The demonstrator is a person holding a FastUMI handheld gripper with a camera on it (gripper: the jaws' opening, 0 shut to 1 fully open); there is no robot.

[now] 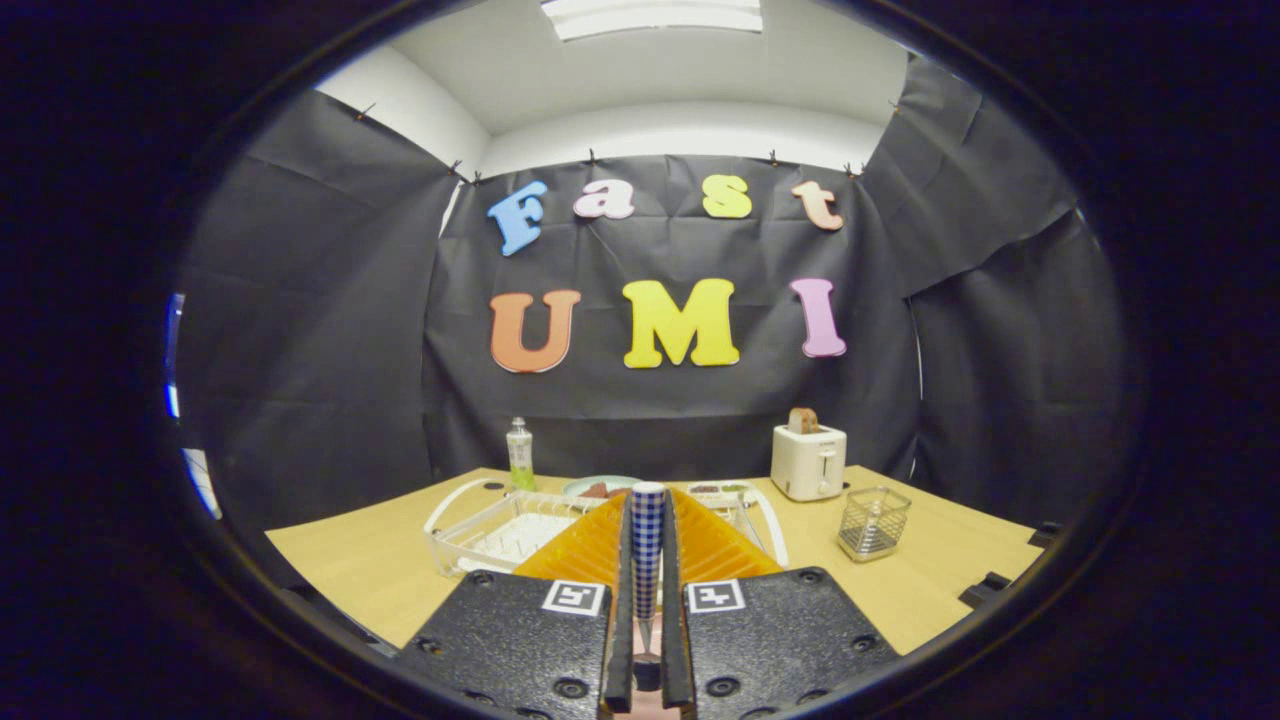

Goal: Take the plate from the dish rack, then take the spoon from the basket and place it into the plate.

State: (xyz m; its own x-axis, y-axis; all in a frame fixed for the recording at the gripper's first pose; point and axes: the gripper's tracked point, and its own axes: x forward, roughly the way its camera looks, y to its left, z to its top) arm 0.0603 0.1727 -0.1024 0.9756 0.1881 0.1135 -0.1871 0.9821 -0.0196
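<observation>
We see the gripper (647,590) with its two fingers drawn narrow and pressed on either side of the spoon (647,545), whose blue-and-white checked handle stands upright between them, its rounded end rising just past the fingertips (624,560); the bowl end of the spoon is down in the dark slot between the finger bases and hard to make out. Just ahead of the fingers, and partly hidden by them, lies the white dish rack (500,535), a wire tray with curved handles at its left and right ends; what we can see of its floor looks bare, though the middle is covered from us. Beyond the rack a pale green plate (600,486) rests on the table with something reddish-brown on it, too small to name, and beside it a second flat dish (722,491) carries small dark bits. A clear bottle (519,455) with a green label stands upright past the left end of the rack. To the right, well apart from the fingers, the wire mesh basket (873,523) stands alone with open tabletop all around it. Behind it, a white toaster (808,461) holds a brown slice in its slot. The light wooden table (340,570) has free room along its near left and right edges. Black cloth walls close the booth, with a white ceiling and a light panel above.
</observation>
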